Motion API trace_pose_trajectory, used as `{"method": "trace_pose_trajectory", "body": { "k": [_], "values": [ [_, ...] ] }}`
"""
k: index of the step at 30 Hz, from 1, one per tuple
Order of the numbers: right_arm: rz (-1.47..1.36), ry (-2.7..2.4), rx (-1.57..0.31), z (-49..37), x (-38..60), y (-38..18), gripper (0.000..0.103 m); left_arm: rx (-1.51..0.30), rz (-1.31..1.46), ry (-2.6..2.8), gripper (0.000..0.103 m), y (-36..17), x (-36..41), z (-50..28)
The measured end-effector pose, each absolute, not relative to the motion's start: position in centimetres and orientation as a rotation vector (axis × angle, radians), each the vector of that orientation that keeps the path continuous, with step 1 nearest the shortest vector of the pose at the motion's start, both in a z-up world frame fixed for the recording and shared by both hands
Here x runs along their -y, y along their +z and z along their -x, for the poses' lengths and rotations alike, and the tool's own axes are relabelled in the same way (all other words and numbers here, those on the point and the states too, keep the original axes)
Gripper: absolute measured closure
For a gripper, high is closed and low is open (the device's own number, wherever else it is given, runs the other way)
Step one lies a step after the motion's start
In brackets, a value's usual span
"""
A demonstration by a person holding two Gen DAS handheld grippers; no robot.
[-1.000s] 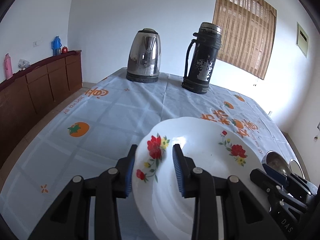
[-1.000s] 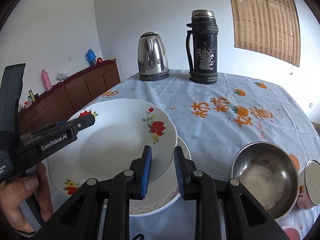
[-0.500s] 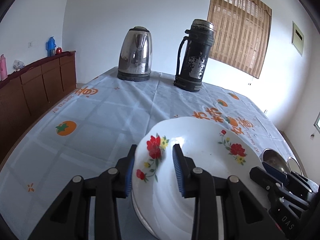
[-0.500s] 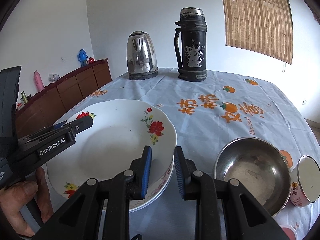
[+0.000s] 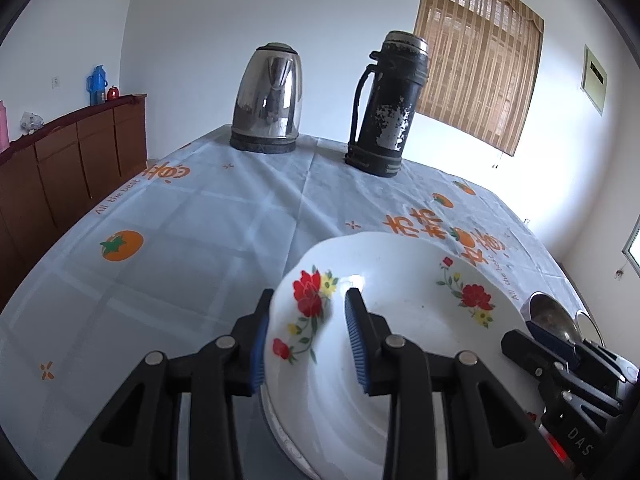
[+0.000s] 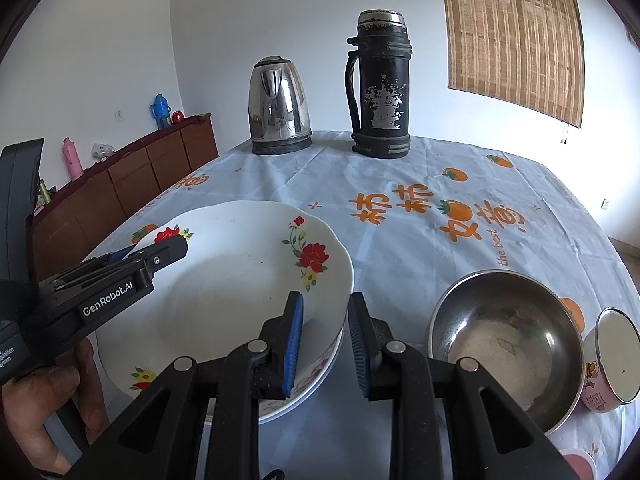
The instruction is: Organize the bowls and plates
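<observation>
White porcelain, the flowered plate sits atop a second plate at the table's near edge. The left gripper clamps its nine o'clock rim, the right gripper its five o'clock rim. At three o'clock stand a steel bowl and an enamel cup.

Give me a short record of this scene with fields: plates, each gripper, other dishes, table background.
plates: flowered plate sits on a second plate
left gripper: straddles the top plate's rim
right gripper: straddles the opposite rim
other dishes: steel bowl, small enamel cup
table background: kettle, black flask
</observation>
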State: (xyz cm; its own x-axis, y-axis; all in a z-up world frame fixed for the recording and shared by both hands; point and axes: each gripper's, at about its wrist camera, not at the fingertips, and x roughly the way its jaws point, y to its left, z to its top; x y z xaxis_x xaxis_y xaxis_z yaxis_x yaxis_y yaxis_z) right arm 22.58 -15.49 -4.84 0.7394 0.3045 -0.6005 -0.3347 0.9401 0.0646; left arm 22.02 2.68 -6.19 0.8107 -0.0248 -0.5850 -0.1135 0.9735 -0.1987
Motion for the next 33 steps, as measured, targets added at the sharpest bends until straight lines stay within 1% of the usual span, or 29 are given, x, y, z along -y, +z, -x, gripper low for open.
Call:
{"method": "trace_pose_trajectory", "body": {
  "k": [33],
  "values": [
    [0.071, 0.323, -0.682, -23.0, 15.3, -5.9, 0.078, -0.655, 0.183, 0.05, 0.071, -7.2, -2.0, -22.2]
  ]
}}
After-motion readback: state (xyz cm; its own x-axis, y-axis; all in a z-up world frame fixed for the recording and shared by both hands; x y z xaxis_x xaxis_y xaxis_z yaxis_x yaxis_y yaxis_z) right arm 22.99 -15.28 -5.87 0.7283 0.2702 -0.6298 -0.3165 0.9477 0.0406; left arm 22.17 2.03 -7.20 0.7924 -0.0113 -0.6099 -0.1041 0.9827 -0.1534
